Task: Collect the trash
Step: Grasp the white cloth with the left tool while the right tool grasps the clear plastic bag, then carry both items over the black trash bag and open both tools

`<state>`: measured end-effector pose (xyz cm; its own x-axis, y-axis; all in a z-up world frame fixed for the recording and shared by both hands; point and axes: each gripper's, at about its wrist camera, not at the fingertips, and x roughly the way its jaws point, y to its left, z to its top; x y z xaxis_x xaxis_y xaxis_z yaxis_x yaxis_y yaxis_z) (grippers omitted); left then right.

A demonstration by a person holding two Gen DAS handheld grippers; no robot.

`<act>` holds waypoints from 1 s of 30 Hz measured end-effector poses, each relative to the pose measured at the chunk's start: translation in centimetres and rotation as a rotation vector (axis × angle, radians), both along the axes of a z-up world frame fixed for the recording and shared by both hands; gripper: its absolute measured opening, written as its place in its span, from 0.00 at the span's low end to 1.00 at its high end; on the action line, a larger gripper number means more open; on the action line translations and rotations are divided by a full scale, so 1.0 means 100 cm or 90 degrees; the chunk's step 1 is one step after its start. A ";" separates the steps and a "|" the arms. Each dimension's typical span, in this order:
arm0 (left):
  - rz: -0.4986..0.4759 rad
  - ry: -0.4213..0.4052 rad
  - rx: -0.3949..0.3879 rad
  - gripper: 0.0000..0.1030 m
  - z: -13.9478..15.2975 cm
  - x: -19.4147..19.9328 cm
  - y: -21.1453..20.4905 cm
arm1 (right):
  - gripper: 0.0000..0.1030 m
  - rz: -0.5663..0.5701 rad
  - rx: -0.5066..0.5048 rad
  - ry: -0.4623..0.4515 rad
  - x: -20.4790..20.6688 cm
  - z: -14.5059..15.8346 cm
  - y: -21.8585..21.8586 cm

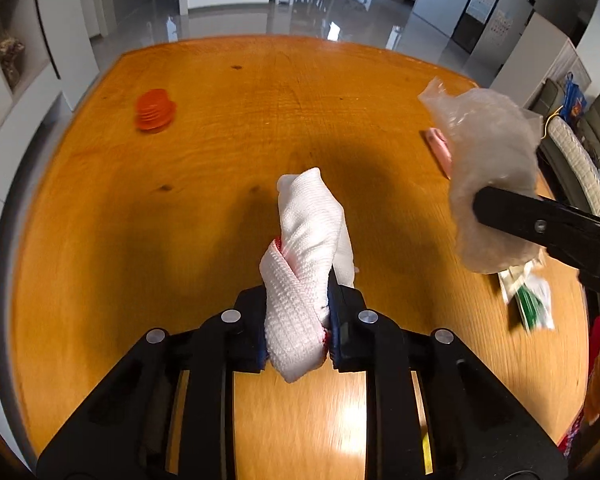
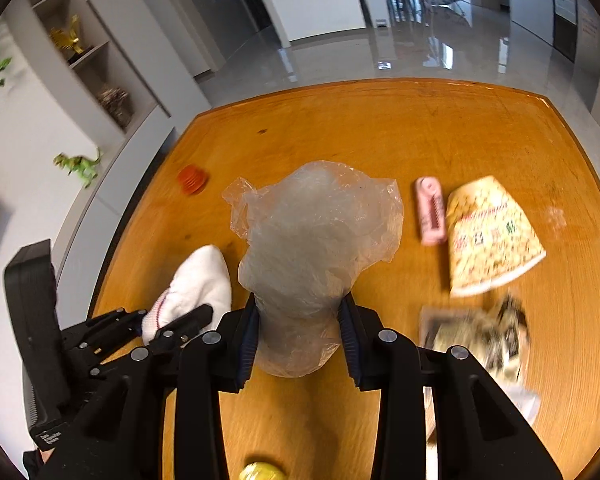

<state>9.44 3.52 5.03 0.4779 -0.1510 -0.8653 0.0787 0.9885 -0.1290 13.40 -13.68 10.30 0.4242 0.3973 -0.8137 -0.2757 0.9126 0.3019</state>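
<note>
In the left wrist view my left gripper (image 1: 296,300) is shut on a white knitted cloth (image 1: 308,232) with a red-stitched edge, which stands up between the blue pads above the wooden table (image 1: 260,100). The right wrist view shows my right gripper (image 2: 300,320) shut on a crumpled clear plastic bag (image 2: 316,232). That bag (image 1: 488,144) hangs at the right of the left wrist view, pinched by a black right finger (image 1: 540,224). The left gripper (image 2: 172,320) and its cloth (image 2: 198,280) show at the lower left of the right wrist view.
On the table lie an orange ridged cap (image 2: 192,179), a pink packet (image 2: 431,210), a tipped printed paper cup (image 2: 488,236), a crumpled wrapper (image 2: 484,336) and a green-and-white wrapper (image 1: 530,300). A yellow object (image 2: 260,472) peeks in at the bottom edge. Shelves stand to the left.
</note>
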 end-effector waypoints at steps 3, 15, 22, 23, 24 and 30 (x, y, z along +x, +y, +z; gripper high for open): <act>0.016 -0.019 0.001 0.20 0.014 -0.032 0.011 | 0.37 0.024 0.005 -0.004 -0.028 0.009 0.010; 0.096 -0.068 0.000 0.20 0.048 -0.153 0.074 | 0.37 0.145 0.024 -0.008 -0.138 0.021 0.074; 0.157 -0.084 0.002 0.20 0.044 -0.216 0.118 | 0.37 0.224 0.028 0.003 -0.199 0.013 0.123; 0.169 -0.086 0.002 0.20 0.042 -0.230 0.126 | 0.37 0.241 0.032 0.005 -0.211 0.011 0.133; 0.178 -0.088 0.004 0.20 0.041 -0.242 0.133 | 0.37 0.255 0.035 0.006 -0.220 0.010 0.140; 0.261 -0.102 0.017 0.20 0.033 -0.323 0.181 | 0.37 0.370 0.050 0.018 -0.288 0.002 0.198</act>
<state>-22.86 21.61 8.33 0.6216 0.1013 -0.7767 -0.3043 0.9449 -0.1203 -15.41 6.16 10.50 0.0973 0.6173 -0.7807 -0.7151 0.5889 0.3765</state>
